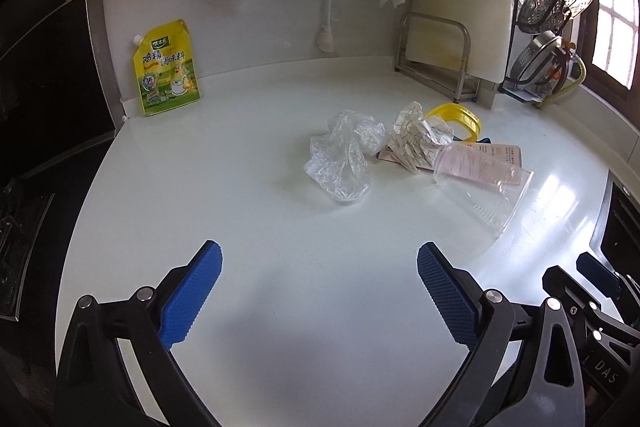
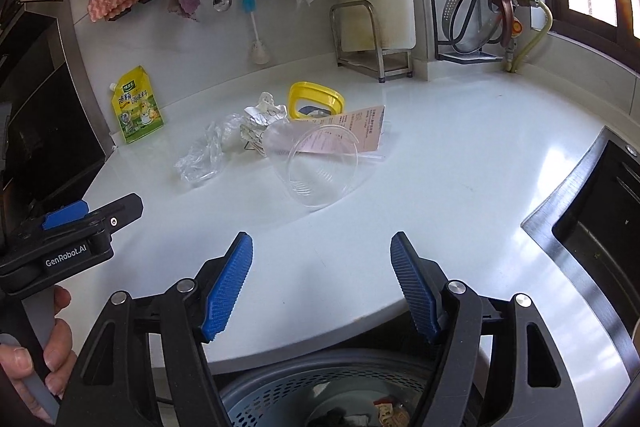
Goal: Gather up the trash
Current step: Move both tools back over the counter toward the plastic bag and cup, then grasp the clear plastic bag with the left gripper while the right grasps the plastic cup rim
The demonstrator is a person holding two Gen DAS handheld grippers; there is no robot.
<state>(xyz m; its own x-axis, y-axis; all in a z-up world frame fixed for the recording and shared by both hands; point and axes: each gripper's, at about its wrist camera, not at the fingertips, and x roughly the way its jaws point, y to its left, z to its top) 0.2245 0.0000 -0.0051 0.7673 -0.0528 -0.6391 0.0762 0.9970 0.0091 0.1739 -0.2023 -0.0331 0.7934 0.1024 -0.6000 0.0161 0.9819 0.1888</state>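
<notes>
- The left hand-held gripper [image 1: 320, 267] hovers over the bare white desk [image 1: 240, 187], its blue pads spread wide apart with nothing between them.
- The right hand-held gripper [image 2: 322, 259] is likewise spread open and empty, at the desk's near edge.
- The trash lies in a loose cluster mid-desk, well ahead of both grippers.
- A crumpled clear plastic bag [image 1: 340, 159] sits at the left of the cluster.
- Just beside it is a crumpled printed wrapper [image 1: 416, 135].
- A clear plastic cup [image 2: 316, 163] lies on its side, its mouth facing the right wrist camera, resting over a pink paper leaflet [image 2: 360, 131].
- A yellow ring-shaped lid [image 2: 316, 99] sits behind the wrapper.
- A yellow seasoning pouch [image 1: 166, 69] stands upright against the wall, well apart from the cluster.
- A perforated grey bin [image 2: 320, 391] with scraps inside sits below the desk edge.
</notes>
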